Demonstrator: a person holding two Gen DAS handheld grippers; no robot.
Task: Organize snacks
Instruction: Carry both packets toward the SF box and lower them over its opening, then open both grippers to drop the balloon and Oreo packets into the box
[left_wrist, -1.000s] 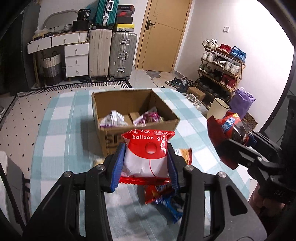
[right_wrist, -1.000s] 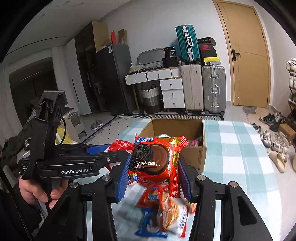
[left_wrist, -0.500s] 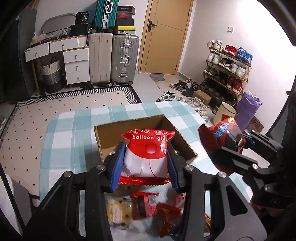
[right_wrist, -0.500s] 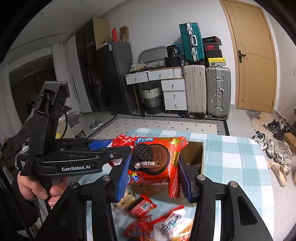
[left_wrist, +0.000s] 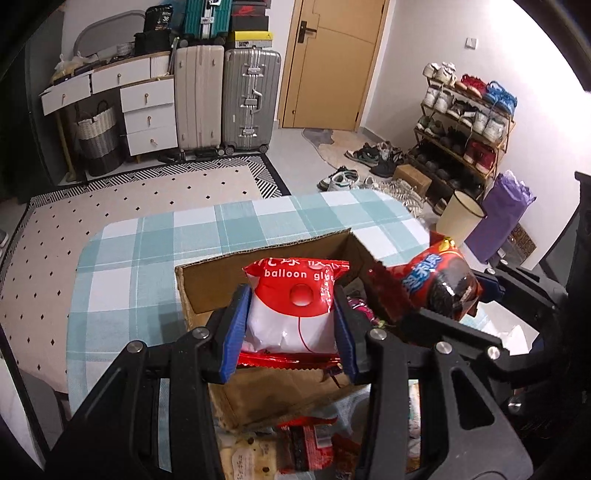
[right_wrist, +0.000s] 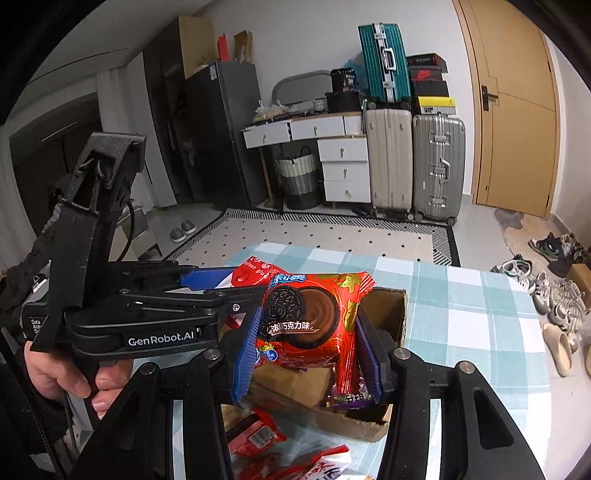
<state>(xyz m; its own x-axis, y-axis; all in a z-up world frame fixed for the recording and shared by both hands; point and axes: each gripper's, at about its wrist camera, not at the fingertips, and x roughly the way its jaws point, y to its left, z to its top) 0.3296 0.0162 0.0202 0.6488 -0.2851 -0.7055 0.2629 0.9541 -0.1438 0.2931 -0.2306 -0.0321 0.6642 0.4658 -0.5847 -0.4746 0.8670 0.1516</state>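
Note:
My left gripper (left_wrist: 291, 332) is shut on a red and white balloon glue packet (left_wrist: 293, 314) and holds it over the open cardboard box (left_wrist: 210, 288). My right gripper (right_wrist: 306, 350) is shut on a red Oreo packet (right_wrist: 310, 321), also above the box (right_wrist: 391, 306). The Oreo packet (left_wrist: 436, 284) shows at the right of the left wrist view. The left gripper (right_wrist: 207, 291) with its packet (right_wrist: 255, 271) shows at the left of the right wrist view. Snacks lie inside the box.
Several loose snack packets (left_wrist: 303, 446) lie on the checked tablecloth (left_wrist: 147, 266) in front of the box, also seen in the right wrist view (right_wrist: 258, 435). Suitcases (left_wrist: 225, 99), drawers and a shoe rack (left_wrist: 465, 122) stand beyond the table.
Both grippers have moved forward and up over the box, each still holding its packet. The loose snacks have slid toward the bottom of both views.

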